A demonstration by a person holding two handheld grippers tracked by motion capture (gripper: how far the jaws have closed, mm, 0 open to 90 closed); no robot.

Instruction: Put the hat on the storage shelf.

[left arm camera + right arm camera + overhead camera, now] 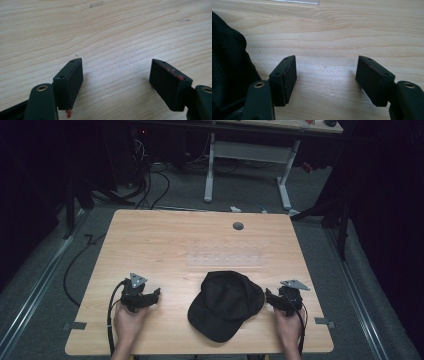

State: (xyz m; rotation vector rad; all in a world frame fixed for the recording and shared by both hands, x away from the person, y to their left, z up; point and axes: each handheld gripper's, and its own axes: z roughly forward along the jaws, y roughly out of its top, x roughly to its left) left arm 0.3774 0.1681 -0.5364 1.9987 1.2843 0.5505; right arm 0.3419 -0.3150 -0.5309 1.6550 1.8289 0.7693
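A black baseball cap lies on the wooden table near the front edge, its brim toward the person. To its left my left gripper rests low over the wood, held by a hand, jaws wide apart with bare table between them. On the cap's right side my right gripper stands open just beside the crown. In the right gripper view the cap's black fabric fills the left edge, next to the left jaw, with nothing between the pads.
A clear plastic strip lies flat on the table behind the cap. A round grey grommet sits near the far edge. Cables trail off the table's left front. Beyond the table stands a white desk frame on a grey floor.
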